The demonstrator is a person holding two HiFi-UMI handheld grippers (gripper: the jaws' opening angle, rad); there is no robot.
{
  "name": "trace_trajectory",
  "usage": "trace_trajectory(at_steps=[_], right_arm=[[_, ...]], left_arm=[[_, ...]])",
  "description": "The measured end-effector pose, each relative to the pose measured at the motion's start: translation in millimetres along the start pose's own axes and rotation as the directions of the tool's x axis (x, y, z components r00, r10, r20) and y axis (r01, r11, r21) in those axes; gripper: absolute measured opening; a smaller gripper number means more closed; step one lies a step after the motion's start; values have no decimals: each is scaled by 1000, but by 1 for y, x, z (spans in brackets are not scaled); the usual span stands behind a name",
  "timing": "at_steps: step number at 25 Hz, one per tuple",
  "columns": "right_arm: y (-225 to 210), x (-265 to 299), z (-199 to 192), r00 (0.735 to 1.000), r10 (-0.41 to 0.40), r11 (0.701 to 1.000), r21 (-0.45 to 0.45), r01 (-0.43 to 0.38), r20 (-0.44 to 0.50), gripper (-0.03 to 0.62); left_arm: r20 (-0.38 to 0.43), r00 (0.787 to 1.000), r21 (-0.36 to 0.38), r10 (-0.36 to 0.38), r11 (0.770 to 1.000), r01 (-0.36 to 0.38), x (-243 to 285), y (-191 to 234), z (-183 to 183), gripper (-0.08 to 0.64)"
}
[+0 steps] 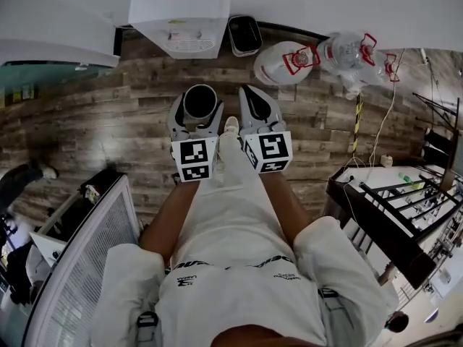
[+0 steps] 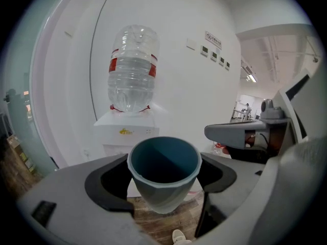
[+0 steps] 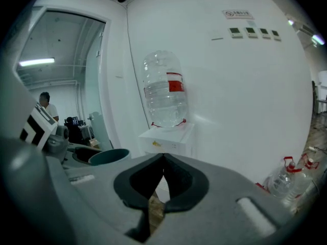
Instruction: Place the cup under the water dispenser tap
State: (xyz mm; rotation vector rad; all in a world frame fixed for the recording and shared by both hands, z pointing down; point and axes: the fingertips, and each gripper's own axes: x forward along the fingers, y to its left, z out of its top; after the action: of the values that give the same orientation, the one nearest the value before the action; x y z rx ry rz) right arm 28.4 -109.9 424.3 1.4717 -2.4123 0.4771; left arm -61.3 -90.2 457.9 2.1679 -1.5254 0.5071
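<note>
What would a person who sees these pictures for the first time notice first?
The blue-grey cup stands upright in the foreground, clamped between the jaws of the left gripper. Beyond it, against the white wall, is the water dispenser, with a large clear bottle upside down on top. Next to the left gripper, the right gripper is shut and empty.

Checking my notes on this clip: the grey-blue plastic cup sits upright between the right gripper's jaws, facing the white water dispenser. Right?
Wrong gripper. The grey-blue plastic cup sits upright between the jaws of the left gripper, facing the white water dispenser; the left gripper view shows it. The right gripper is shut on nothing.
</note>
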Motion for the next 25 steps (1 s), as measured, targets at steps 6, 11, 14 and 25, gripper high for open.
trace_trajectory(at_steps=[6, 11, 14, 25], right_arm=[[-10, 18, -38, 999, 28, 999, 27, -27, -23, -2], [-13, 34, -59, 999, 30, 999, 21, -29, -32, -2], [-15, 45, -71, 999, 29, 999, 29, -28, -29, -2], [-25, 78, -119, 998, 39, 999, 33, -37, -49, -2]], left_arm=[[3, 1000, -8, 8, 1000, -8, 29, 5, -16, 374], [6, 1000, -31, 20, 999, -20, 50, 10, -32, 374], [12, 1000, -31, 25, 999, -25, 63, 15, -42, 374], [-23, 999, -20, 33, 999, -34, 115, 33, -85, 374]])
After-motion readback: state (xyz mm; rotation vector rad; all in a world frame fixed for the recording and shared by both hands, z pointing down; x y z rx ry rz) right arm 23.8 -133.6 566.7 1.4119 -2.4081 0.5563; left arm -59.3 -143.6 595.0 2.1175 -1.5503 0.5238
